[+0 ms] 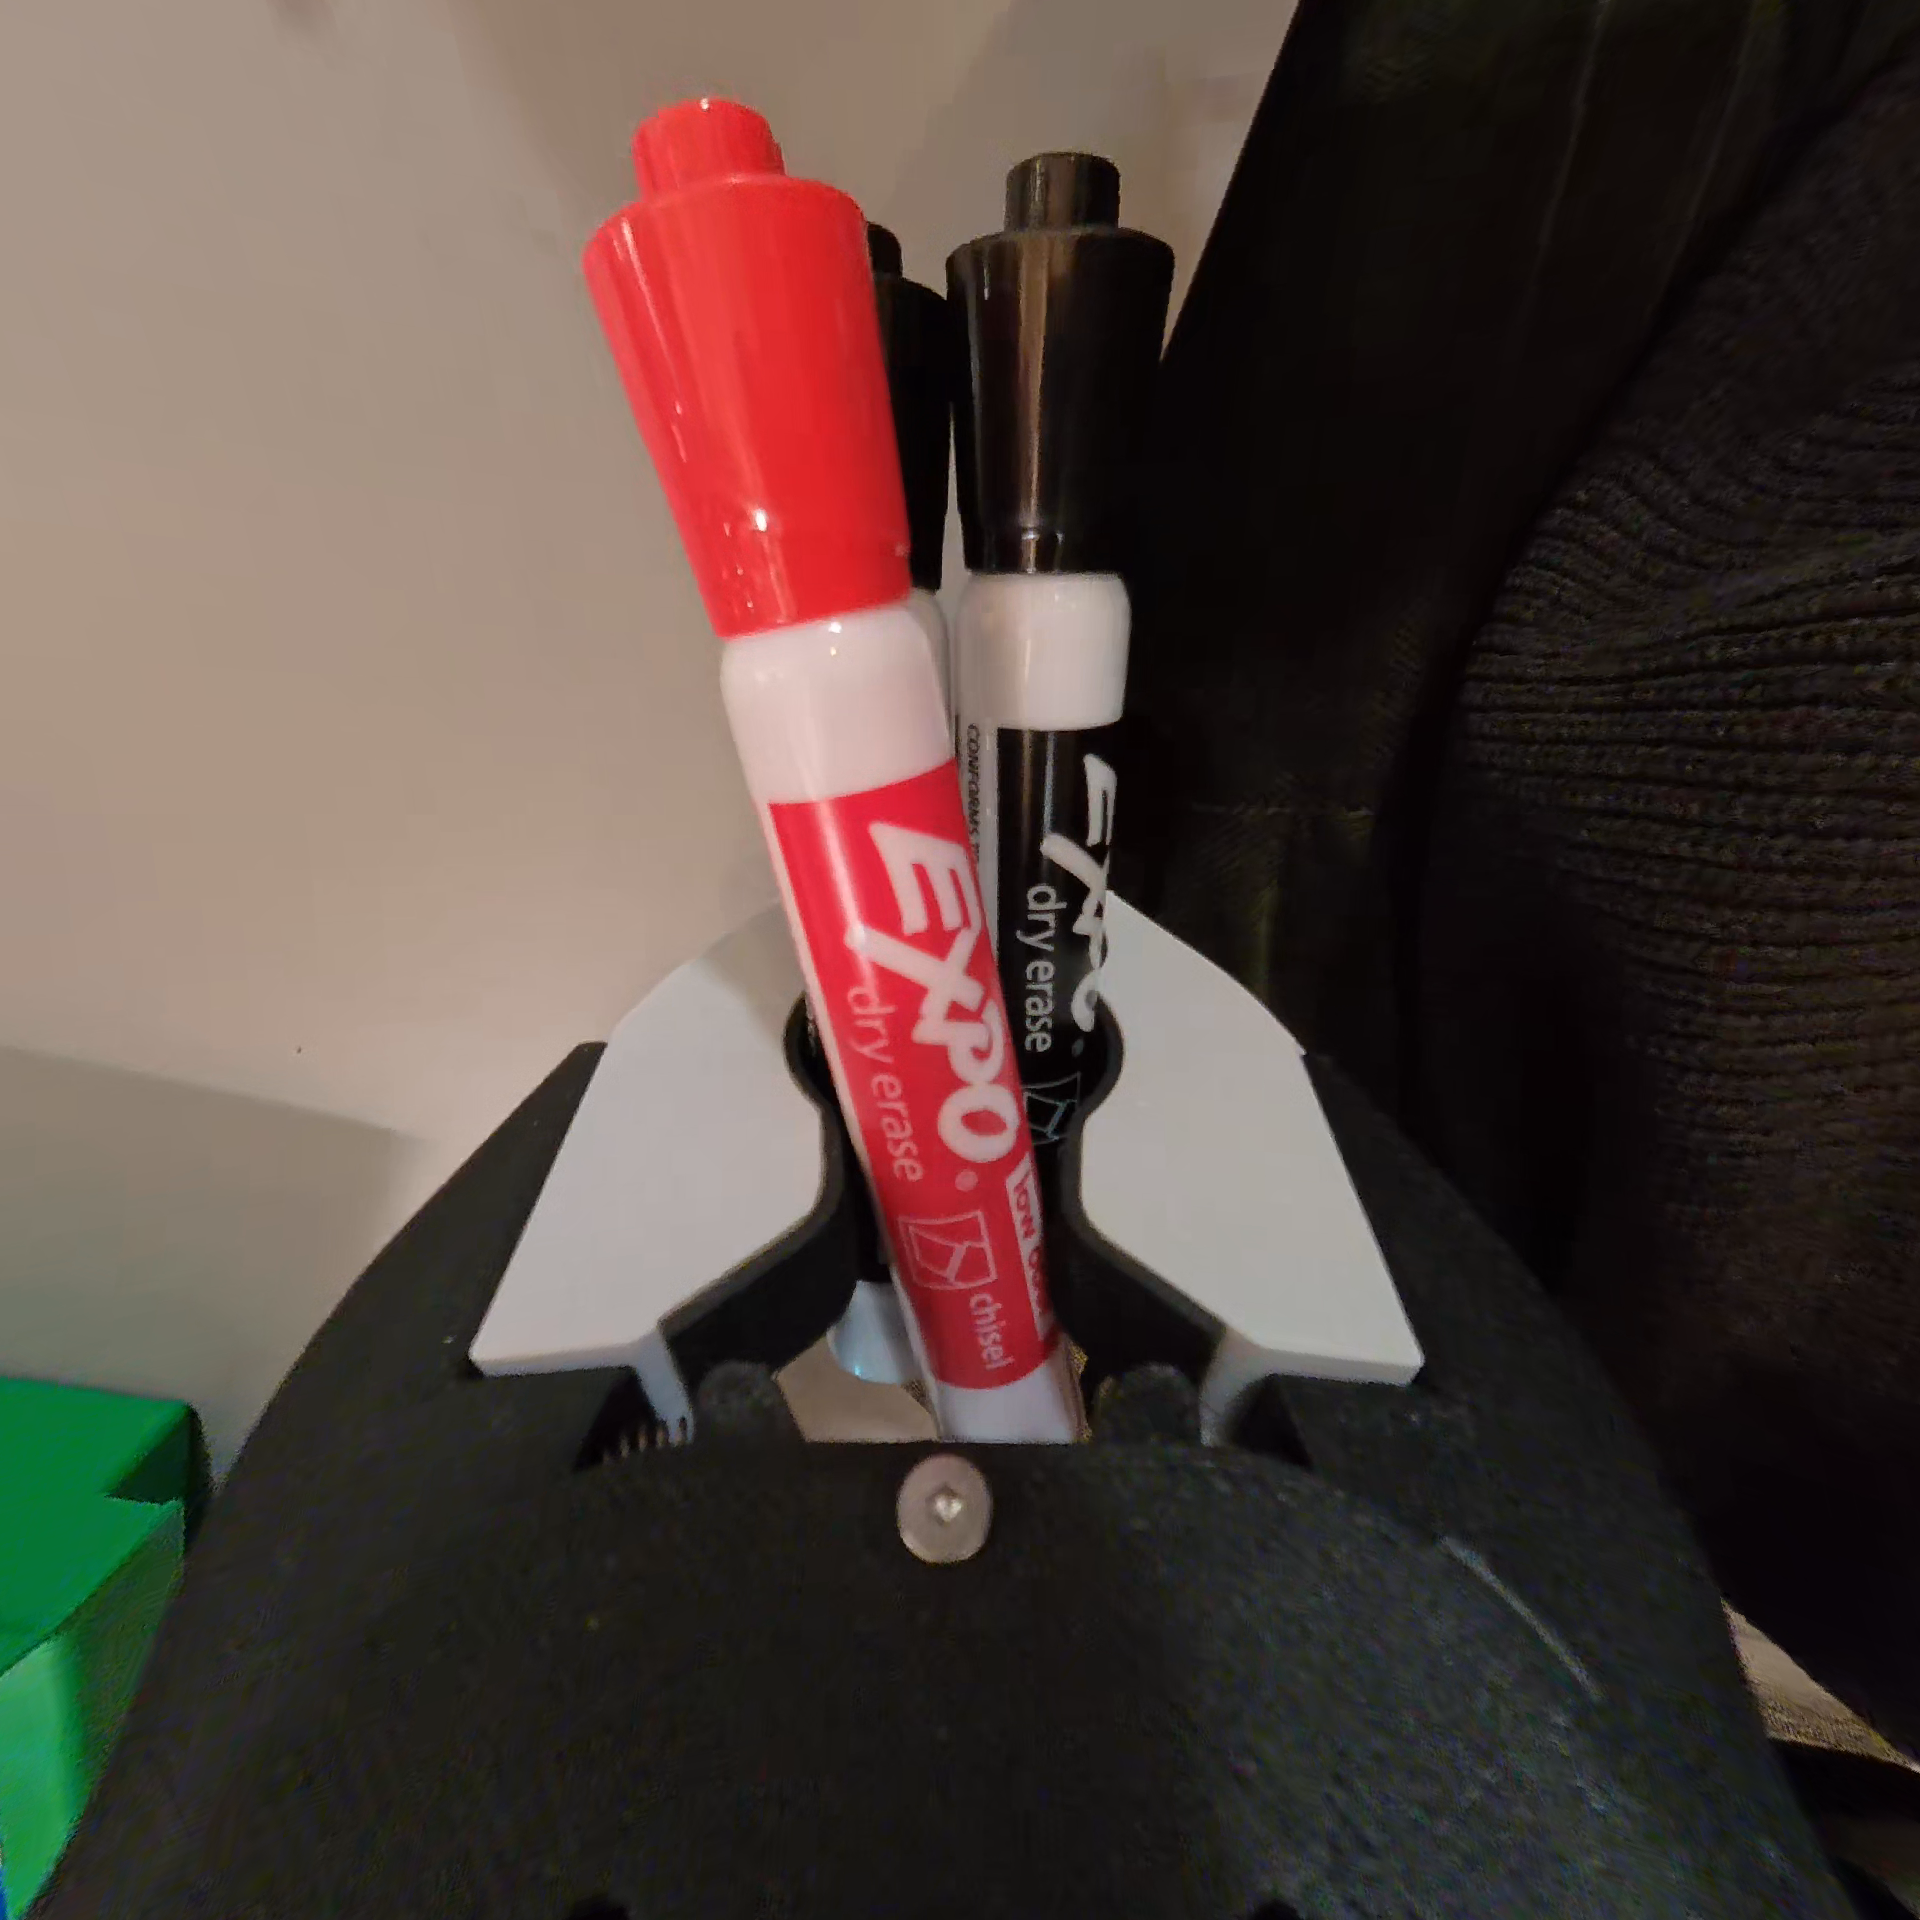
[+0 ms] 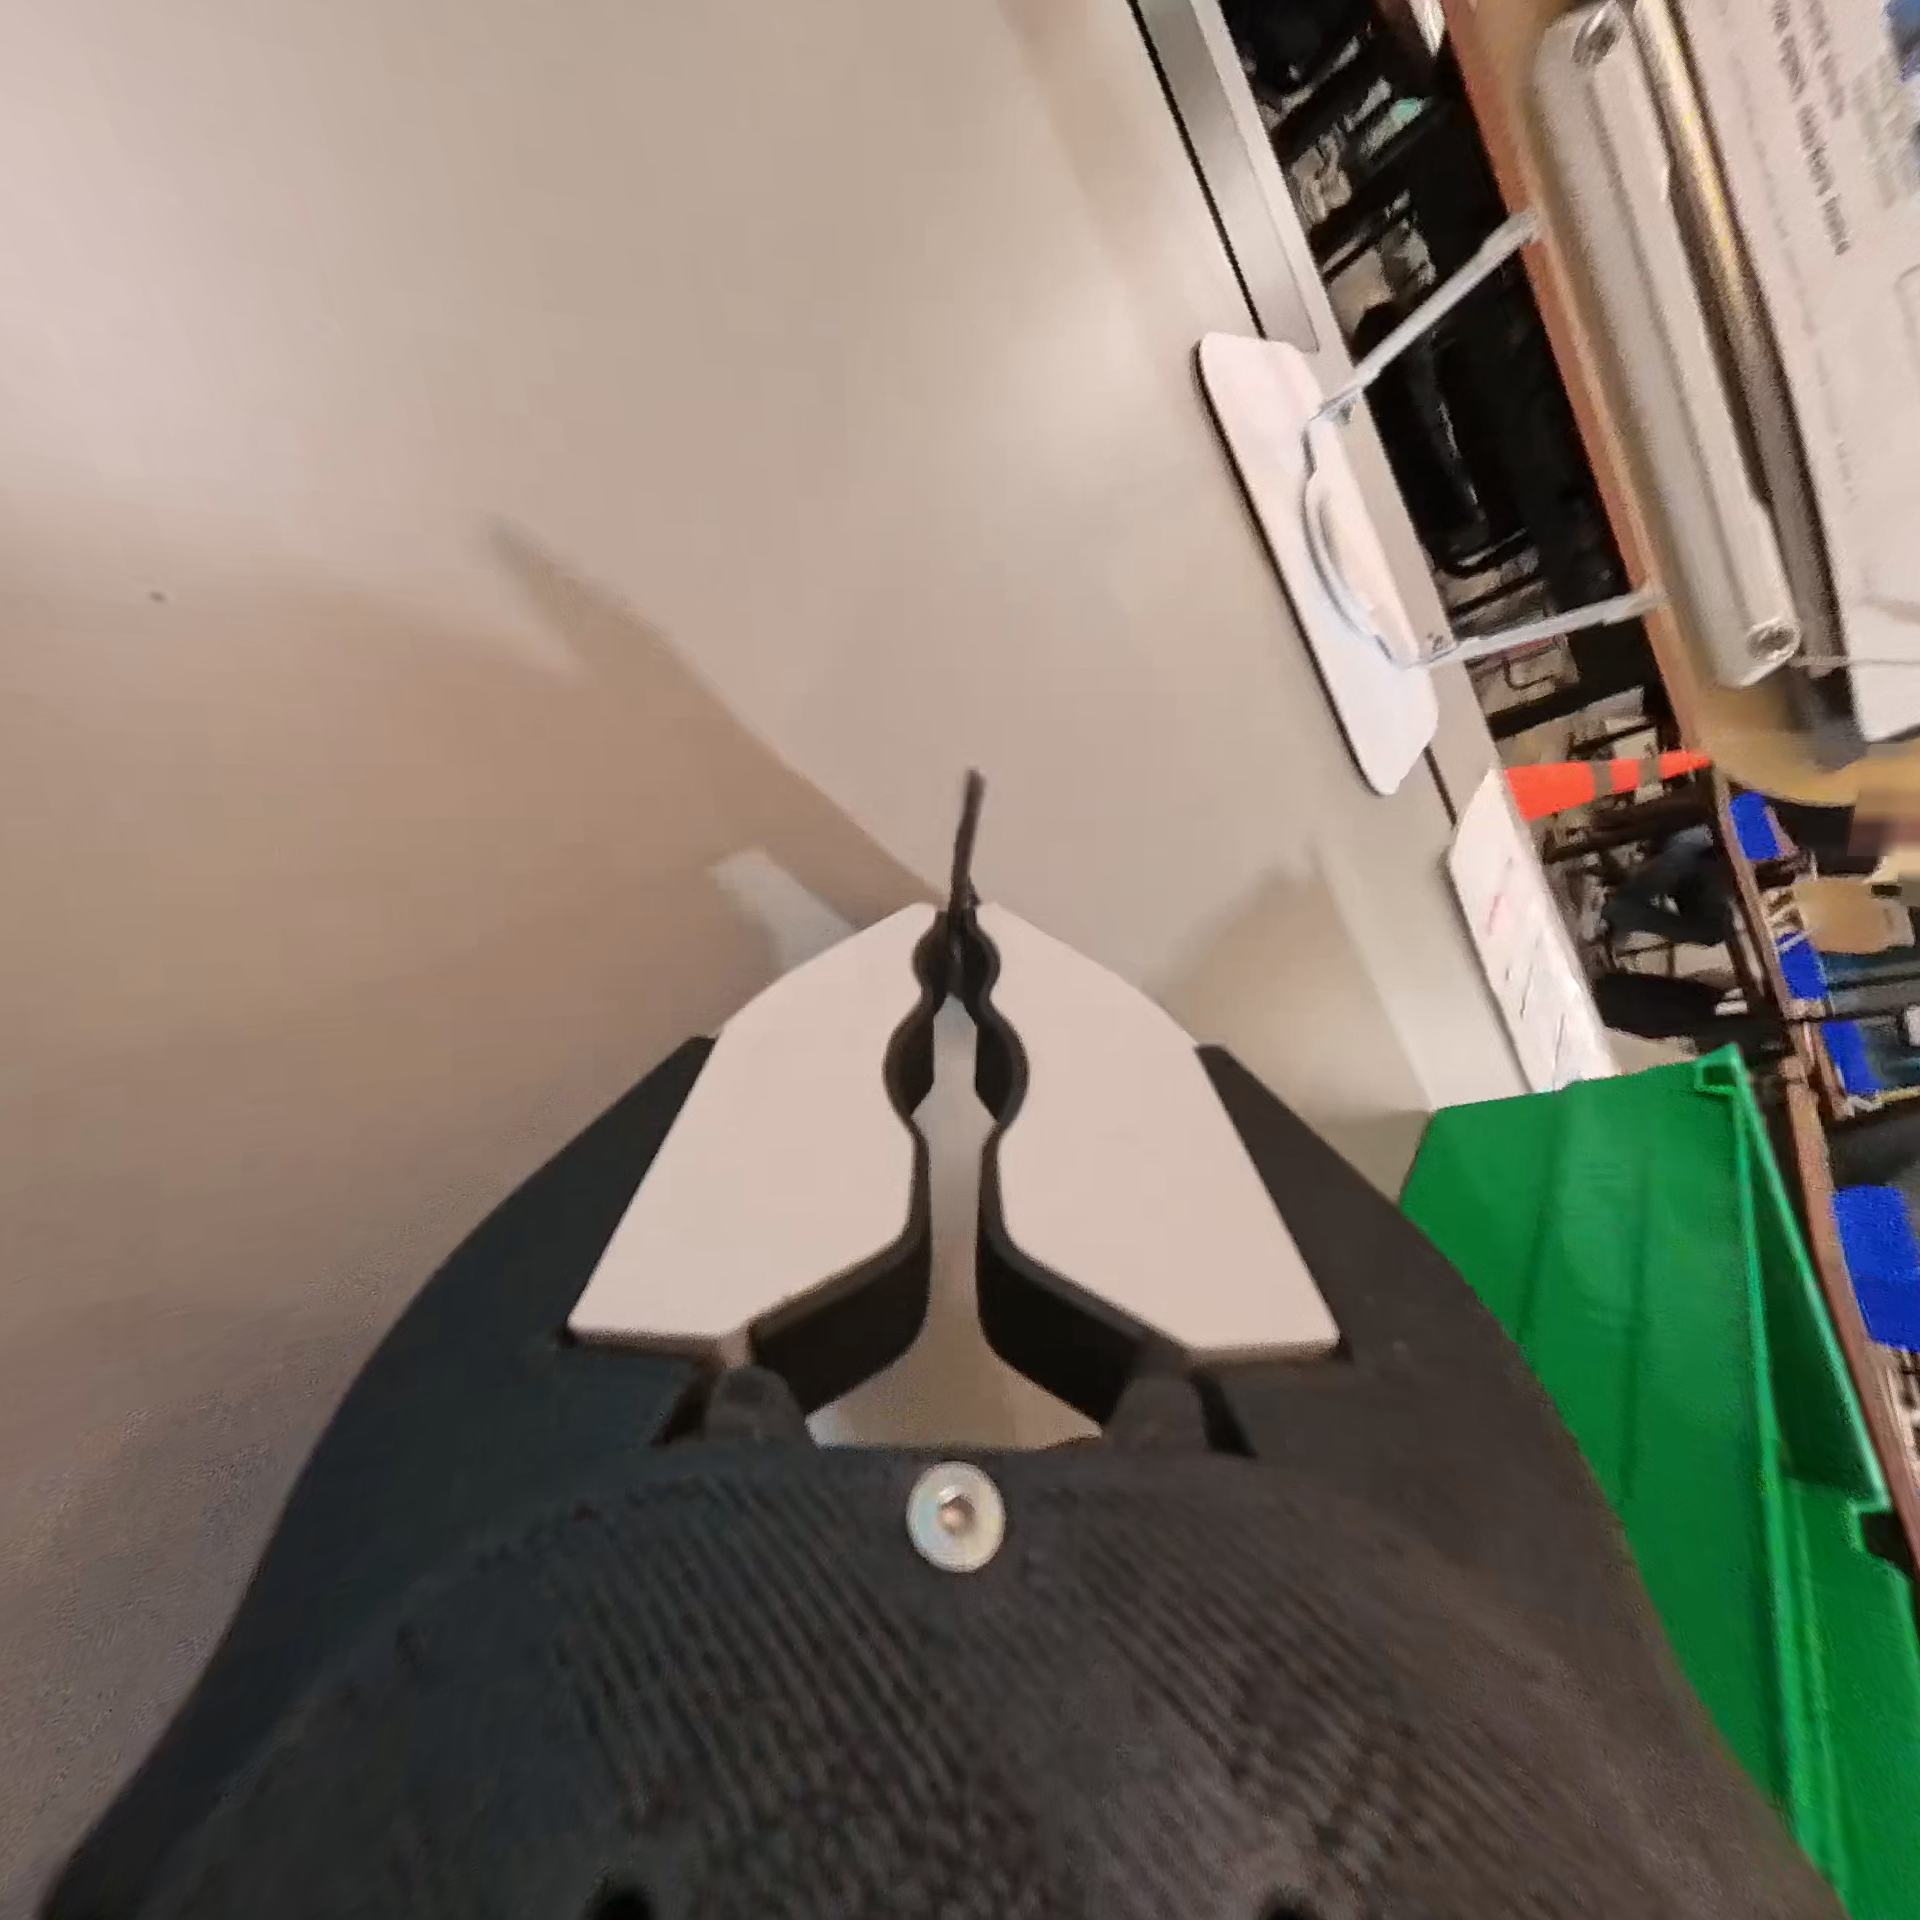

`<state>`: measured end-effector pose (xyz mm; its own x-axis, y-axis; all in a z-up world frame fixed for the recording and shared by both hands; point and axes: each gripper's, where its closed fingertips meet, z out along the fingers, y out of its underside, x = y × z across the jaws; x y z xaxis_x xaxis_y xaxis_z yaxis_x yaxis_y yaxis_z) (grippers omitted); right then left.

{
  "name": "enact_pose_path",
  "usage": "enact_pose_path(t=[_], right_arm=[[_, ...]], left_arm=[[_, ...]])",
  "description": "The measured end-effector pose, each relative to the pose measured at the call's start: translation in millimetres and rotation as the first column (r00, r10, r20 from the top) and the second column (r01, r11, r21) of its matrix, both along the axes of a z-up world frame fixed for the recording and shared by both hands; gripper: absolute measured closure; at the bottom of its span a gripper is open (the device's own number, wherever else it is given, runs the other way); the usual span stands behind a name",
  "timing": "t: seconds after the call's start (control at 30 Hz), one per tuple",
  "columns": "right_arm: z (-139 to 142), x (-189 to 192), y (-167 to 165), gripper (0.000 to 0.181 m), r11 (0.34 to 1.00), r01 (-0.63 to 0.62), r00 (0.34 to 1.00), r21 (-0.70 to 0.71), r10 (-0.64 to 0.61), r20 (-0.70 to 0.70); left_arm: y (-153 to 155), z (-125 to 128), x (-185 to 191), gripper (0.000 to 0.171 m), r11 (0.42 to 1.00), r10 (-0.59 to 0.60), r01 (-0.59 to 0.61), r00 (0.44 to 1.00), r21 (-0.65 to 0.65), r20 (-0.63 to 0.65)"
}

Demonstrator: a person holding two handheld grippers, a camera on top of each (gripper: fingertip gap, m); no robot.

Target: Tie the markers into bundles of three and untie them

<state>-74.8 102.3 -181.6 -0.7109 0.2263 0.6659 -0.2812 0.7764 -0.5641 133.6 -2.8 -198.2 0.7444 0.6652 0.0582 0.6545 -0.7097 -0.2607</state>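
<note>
Three markers stand bunched between the fingers of our left claw (image 1: 951, 997): a red marker (image 1: 831, 727) in front, a black marker (image 1: 1055, 644) just to its right, and a third, dark-capped marker (image 1: 914, 416) mostly hidden behind the red one. Red and black each carry a printed label with white lettering and a small box symbol on a coloured band; we leave the wording aside. Our left claw points upward and is clamped around the bundle, its pale fingers (image 1: 686, 1164) pressing the barrels from both sides, the caps rising well above the tips. The red marker leans left, the black one stands nearly upright. Right of the claw hangs a dark knitted cloth (image 1: 1621, 935); low on the left sits a green block (image 1: 73, 1558); behind is a pale wall (image 1: 312, 520).

Our right claw (image 2: 961, 914) is tilted, so the room looks slanted. Its fingers meet at the tips and pinch a thin black strip (image 2: 968, 831) that sticks out just beyond them; what the strip is we cannot tell. Right of this claw lies a green bin (image 2: 1621, 1299). Farther up on the right, a white pad (image 2: 1278, 468) with a clear clip sits against a pale surface (image 2: 520, 364), and beyond it blurred shelves (image 2: 1455, 416) and papers (image 2: 1818, 312) whose writing is unreadable.
</note>
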Motion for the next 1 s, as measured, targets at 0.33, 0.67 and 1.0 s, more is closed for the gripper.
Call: enact_pose_path(t=[0.33, 0.67, 1.0], right_arm=[[29.6, 76.4, 30.6, 0.179, 0.695, -0.575, 0.817, 0.432, 0.455, 0.356], [3.4, 97.5, -14.9, 0.149, 0.248, -0.677, 0.699, 0.693, 0.511, 0.501], [27.8, 92.4, -17.7, 0.117, 0.761, -0.613, 0.749, 0.213, 0.473, 0.464]], left_arm=[[-3.9, -2.8, -1.3, 0.129, 1.000, 0.007, -0.008, 1.000, 0.010, 0.015], [-3.1, -3.2, -2.6, 0.129, 1.000, 0.015, -0.015, 1.000, 0.024, 0.014], [-6.4, 1.1, -5.4, 0.128, 0.996, 0.021, -0.021, 1.000, 0.092, -0.001]])
